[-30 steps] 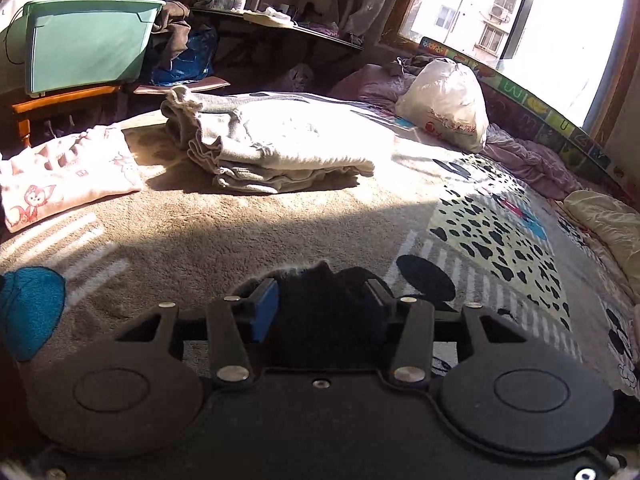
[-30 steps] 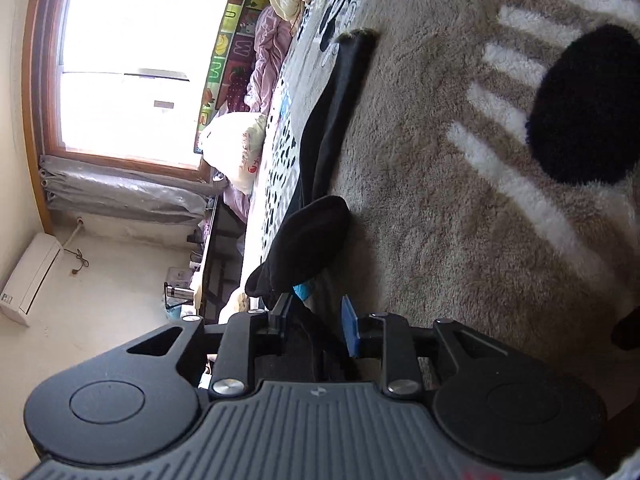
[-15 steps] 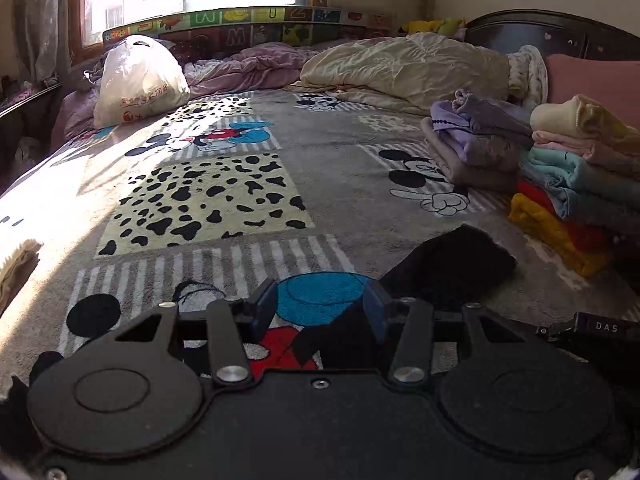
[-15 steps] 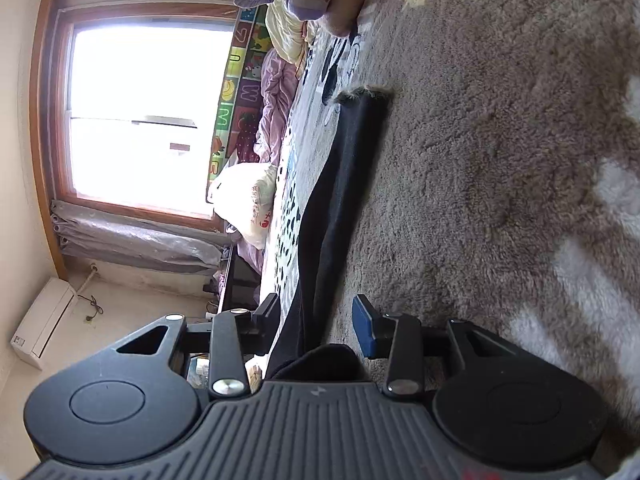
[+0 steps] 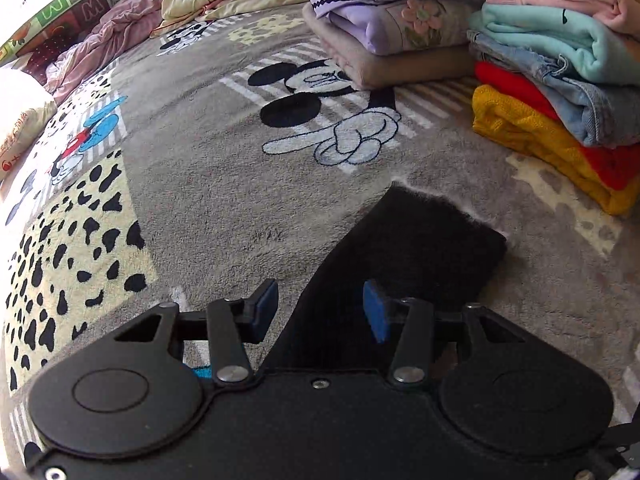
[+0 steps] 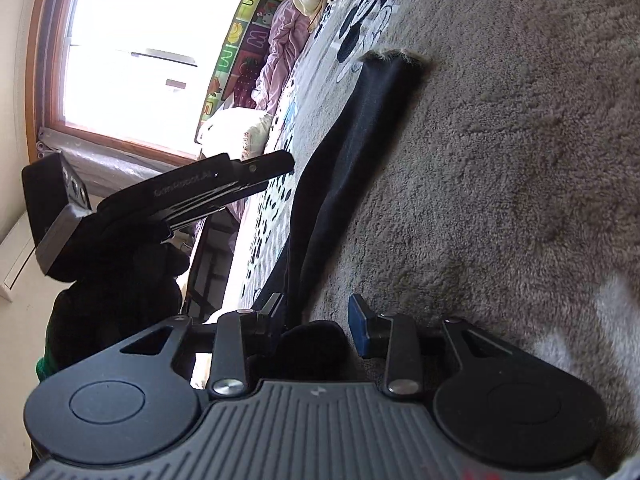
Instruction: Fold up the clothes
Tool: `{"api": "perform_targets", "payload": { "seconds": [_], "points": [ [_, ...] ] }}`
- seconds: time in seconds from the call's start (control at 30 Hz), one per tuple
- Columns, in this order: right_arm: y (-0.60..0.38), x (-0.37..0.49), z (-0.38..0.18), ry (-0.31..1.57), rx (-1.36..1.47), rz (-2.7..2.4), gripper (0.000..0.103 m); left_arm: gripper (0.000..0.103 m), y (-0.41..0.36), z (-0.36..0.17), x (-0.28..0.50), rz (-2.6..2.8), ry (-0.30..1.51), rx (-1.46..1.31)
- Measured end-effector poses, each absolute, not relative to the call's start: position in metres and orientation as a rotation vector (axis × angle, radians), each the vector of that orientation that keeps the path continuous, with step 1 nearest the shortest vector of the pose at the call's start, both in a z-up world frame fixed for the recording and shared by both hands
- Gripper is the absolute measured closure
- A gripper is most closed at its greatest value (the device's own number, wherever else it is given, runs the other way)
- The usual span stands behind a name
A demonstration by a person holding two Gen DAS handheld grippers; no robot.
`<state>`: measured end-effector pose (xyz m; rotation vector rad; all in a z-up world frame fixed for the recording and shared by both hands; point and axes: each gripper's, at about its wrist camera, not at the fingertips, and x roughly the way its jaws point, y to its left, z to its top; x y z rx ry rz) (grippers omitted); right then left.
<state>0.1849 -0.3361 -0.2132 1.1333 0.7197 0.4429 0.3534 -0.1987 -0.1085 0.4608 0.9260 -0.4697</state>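
Grey cartoon-print blanket (image 5: 208, 208) covers the bed. At lower centre of the left wrist view, the left gripper (image 5: 320, 306) stands parted over the black garment (image 5: 404, 248), pads clear of the cloth. In the right wrist view the right gripper (image 6: 316, 316), jaws just narrowing, straddles that garment's near end, pads not visibly pressing. Folded clothes stack (image 5: 560, 80) sits upper right.

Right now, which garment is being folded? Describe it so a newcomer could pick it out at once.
Start at the grey cartoon-mouse blanket covering the bed, then find the colourful stack of folded clothes at its far right. Just in front of that stack lies the black garment, a long flat strip. It is the only all-black piece, and it lies alone rather than stacked.
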Motion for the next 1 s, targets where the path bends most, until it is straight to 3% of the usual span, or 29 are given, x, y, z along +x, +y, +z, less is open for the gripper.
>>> {"api": "perform_targets", "payload": {
  "seconds": [0.03,0.13,0.17,0.23,0.43,0.63,0.9,1.0],
  "points": [
    [-0.336,0.185,-0.213,0.727,1.126,0.449,0.067,0.057,-0.203,-0.113,0.358,-0.479,0.949,0.473],
    [-0.337,0.186,-0.212,0.741,1.123,0.461,0.067,0.078,-0.207,-0.121,0.365,-0.5,0.986,0.479],
    [-0.338,0.189,-0.213,0.743,1.129,0.464,0.067,0.09,-0.207,-0.122,0.365,-0.503,0.986,0.481],
    [-0.339,0.195,-0.215,0.745,1.143,0.468,0.067,0.097,-0.201,-0.115,0.361,-0.496,0.952,0.454],
    [-0.339,0.194,-0.214,0.742,1.135,0.471,0.067,0.098,-0.138,-0.072,0.338,-0.428,0.792,0.199],
    [-0.337,0.192,-0.211,0.731,1.111,0.468,0.066,0.098,-0.02,-0.043,0.301,-0.249,0.631,-0.13],
    [-0.333,0.191,-0.208,0.739,1.088,0.477,0.065,0.098,0.122,-0.087,0.246,0.019,0.641,-0.481],
    [-0.334,0.19,-0.208,0.748,1.129,0.491,0.06,0.098,0.156,-0.109,0.233,0.065,0.656,-0.609]
  ]
}}
